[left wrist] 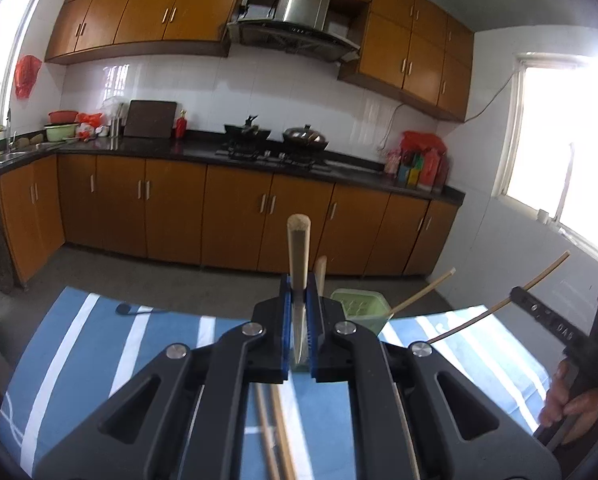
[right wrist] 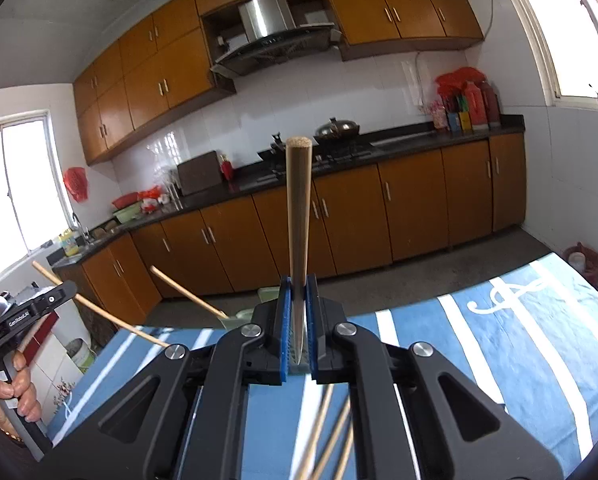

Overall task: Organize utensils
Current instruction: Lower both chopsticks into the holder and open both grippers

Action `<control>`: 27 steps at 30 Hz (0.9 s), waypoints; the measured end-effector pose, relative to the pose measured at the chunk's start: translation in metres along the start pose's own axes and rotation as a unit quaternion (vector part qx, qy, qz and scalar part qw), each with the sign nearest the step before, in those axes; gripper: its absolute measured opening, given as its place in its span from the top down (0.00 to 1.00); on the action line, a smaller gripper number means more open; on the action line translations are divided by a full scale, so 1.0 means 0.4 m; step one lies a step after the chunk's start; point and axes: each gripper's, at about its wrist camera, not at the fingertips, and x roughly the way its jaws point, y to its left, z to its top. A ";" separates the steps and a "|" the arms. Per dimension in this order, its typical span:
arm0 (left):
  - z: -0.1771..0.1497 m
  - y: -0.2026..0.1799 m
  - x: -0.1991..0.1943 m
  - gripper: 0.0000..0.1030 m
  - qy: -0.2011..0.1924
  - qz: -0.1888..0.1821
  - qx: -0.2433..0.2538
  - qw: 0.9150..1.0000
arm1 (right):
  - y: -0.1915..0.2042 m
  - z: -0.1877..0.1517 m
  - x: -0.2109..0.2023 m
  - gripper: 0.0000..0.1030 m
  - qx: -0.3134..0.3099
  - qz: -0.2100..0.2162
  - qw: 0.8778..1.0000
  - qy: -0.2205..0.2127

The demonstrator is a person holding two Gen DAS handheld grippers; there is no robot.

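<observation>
Already one chopstick leans in the green holder (left wrist: pixel 361 306); left gripper (left wrist: pixel 299 292) and right gripper (right wrist: pixel 299 292) each pinch a chopstick; more chopsticks (right wrist: pixel 331 436) wait on the blue cloth (left wrist: pixel 99 344).

Daylight from blown-out windows (left wrist: pixel 559 132) glares; edges bow and darken, and foreground chopsticks (right wrist: pixel 323 432) seem blurred.

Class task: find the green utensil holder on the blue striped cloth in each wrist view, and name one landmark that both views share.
Left wrist view: the green utensil holder stands just right of centre, beyond the left gripper, with a chopstick leaning out.
Right wrist view: the holder is just left of centre, mostly hidden behind the right gripper.
Shared landmark: the steel range hood.
</observation>
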 end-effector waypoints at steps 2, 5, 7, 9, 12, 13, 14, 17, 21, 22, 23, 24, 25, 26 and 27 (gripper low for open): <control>0.030 -0.024 0.004 0.92 -0.013 -0.009 -0.002 1.000 | 0.016 0.020 0.009 0.93 -0.003 0.007 1.000 -0.010; 0.071 -0.065 0.018 0.92 -0.033 -0.019 -0.003 0.999 | 0.039 0.045 0.027 0.93 -0.014 0.009 1.000 -0.026; 0.094 -0.089 0.032 0.93 -0.047 -0.021 -0.002 0.999 | 0.044 0.060 0.046 0.93 -0.017 0.010 0.999 -0.032; 0.114 -0.116 0.051 0.93 -0.066 -0.017 0.003 0.998 | 0.048 0.066 0.068 0.93 -0.019 0.008 0.999 -0.034; 0.124 -0.140 0.093 0.93 -0.075 -0.003 0.015 0.997 | 0.050 0.070 0.113 0.93 -0.021 0.002 0.999 -0.028; 0.125 -0.142 0.111 0.93 -0.071 -0.001 0.016 0.997 | 0.049 0.069 0.131 0.93 -0.021 -0.001 0.999 -0.023; 0.121 -0.143 0.138 0.93 -0.063 0.004 0.014 0.998 | 0.052 0.063 0.138 0.93 -0.021 -0.003 1.000 -0.020; 0.102 -0.128 0.201 0.93 -0.044 0.010 0.000 0.999 | 0.047 0.058 0.187 0.93 -0.016 -0.008 1.000 -0.002; 0.071 -0.103 0.262 0.93 -0.034 0.014 -0.012 0.999 | 0.047 0.040 0.233 0.93 -0.011 -0.007 1.000 0.020; 0.064 -0.101 0.273 0.93 -0.033 0.014 -0.012 0.999 | 0.050 0.038 0.243 0.93 -0.010 -0.006 1.000 0.024; 0.057 -0.100 0.284 0.93 -0.031 0.013 -0.011 0.999 | 0.049 0.035 0.248 0.93 -0.010 -0.006 1.000 0.028; 0.050 -0.097 0.294 0.93 -0.029 0.012 -0.011 0.999 | 0.049 0.029 0.255 0.93 -0.010 -0.005 0.999 0.033; 0.044 -0.098 0.307 0.93 -0.023 0.013 -0.011 1.000 | 0.048 0.024 0.260 0.93 -0.010 -0.004 0.999 0.038; 0.037 -0.091 0.314 0.93 -0.018 0.013 -0.011 1.000 | 0.048 0.019 0.263 0.93 -0.010 -0.003 0.999 0.042; 0.030 -0.087 0.320 0.93 -0.014 0.012 -0.012 1.000 | 0.046 0.015 0.266 0.93 -0.010 -0.003 0.999 0.046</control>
